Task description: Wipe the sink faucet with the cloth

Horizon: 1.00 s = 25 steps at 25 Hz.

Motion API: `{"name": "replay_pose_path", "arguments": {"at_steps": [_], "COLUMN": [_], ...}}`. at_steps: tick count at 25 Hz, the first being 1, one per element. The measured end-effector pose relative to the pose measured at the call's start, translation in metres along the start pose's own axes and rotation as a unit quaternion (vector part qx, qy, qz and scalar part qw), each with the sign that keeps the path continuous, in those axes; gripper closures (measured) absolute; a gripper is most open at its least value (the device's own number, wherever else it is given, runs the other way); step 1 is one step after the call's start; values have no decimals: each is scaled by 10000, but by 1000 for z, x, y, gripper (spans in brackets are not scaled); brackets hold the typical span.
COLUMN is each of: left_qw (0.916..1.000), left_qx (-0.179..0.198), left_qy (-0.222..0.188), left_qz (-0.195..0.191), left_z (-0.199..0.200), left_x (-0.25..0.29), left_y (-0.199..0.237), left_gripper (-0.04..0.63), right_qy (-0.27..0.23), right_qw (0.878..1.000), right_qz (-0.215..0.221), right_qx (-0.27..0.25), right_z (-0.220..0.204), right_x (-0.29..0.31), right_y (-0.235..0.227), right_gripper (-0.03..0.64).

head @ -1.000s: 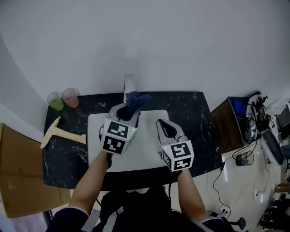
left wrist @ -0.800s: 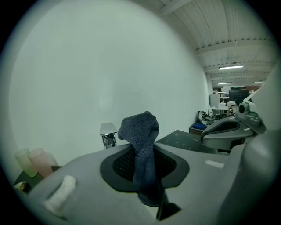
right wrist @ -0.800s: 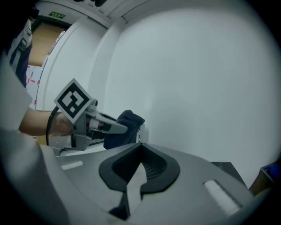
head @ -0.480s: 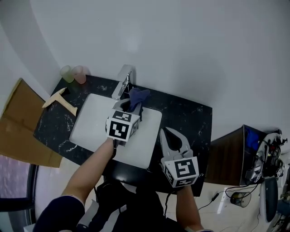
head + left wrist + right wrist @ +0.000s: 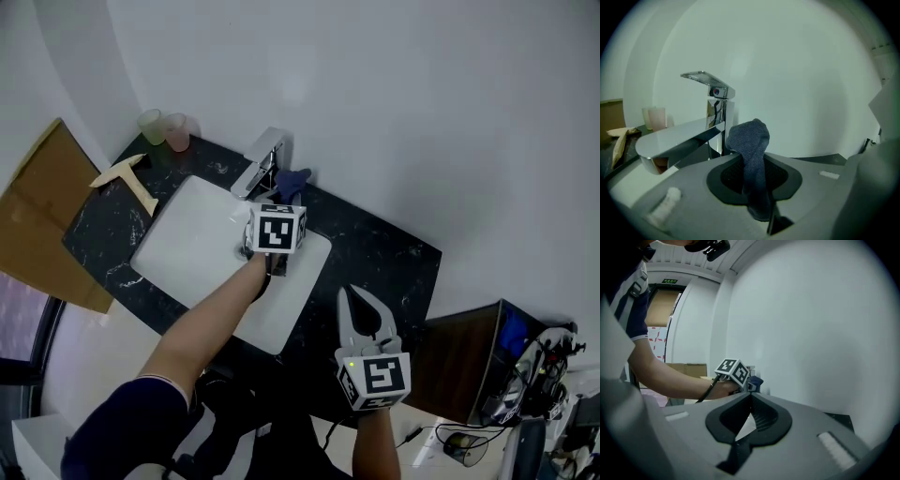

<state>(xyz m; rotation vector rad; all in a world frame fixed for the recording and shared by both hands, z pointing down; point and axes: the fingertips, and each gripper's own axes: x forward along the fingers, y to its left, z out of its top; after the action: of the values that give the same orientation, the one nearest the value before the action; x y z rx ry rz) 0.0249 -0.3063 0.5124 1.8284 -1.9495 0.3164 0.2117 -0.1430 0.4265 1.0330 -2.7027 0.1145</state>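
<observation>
Head view looks down on a black marble-look counter (image 5: 386,251) with a white sink (image 5: 183,251) set into it. The chrome faucet (image 5: 262,161) stands on the sink's rim at about 1 o'clock. The left gripper (image 5: 284,200) reaches over the basin toward it with a dark blue cloth (image 5: 292,180) bunched out past its tips. That puts the cloth just beside the faucet's base, at roughly 4 o'clock from it.

Left gripper view makes the grip clear: the jaws are clamped on the cloth, and a rounded wad of it sticks up above them. The faucet's flat spout runs off toward 9 o'clock right next to that wad. Whether fabric and metal actually touch, I can't tell — they're super close though.

The right gripper (image 5: 362,296) hangs back over the counter's front edge, at about 5 o'clock from the sink and well apart from the faucet. In the right gripper view its jaws are pressed together at the tips with nothing between them.

Other stuff sits on the counter's far-left end, around 10 o'clock — a green cup (image 5: 151,126) and a pink cup (image 5: 176,132) side by side. A T-shaped wooden piece (image 5: 128,178) lies near them. A sheet of cardboard (image 5: 36,211) leans past the counter's left end.
</observation>
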Motion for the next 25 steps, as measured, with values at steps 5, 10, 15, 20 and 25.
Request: {"name": "replay_pose_path", "arguments": {"at_steps": [5, 10, 15, 20, 25], "left_qw": [9978, 9923, 9863, 9844, 9768], "left_qx": [-321, -751, -1232, -1397, -1744], "left_qy": [160, 309, 255, -83, -664], "left_qz": [562, 931, 1063, 1063, 1050], "left_z": [-14, -28, -30, -10, 21], "left_x": [21, 34, 39, 31, 19], "left_y": [16, 34, 45, 39, 32], "left_gripper": [523, 523, 525, 526, 526], "right_qy": [118, 123, 119, 97, 86], "right_qw": [9998, 9998, 9998, 9998, 9998], "right_qz": [-129, -166, -149, -151, -162], "right_qx": [45, 44, 49, 61, 50], "right_z": [-9, -10, -9, -7, -5], "right_x": [-3, 2, 7, 10, 11], "right_y": [-16, -27, -30, -33, -34], "right_gripper": [612, 611, 611, 612, 612]}}
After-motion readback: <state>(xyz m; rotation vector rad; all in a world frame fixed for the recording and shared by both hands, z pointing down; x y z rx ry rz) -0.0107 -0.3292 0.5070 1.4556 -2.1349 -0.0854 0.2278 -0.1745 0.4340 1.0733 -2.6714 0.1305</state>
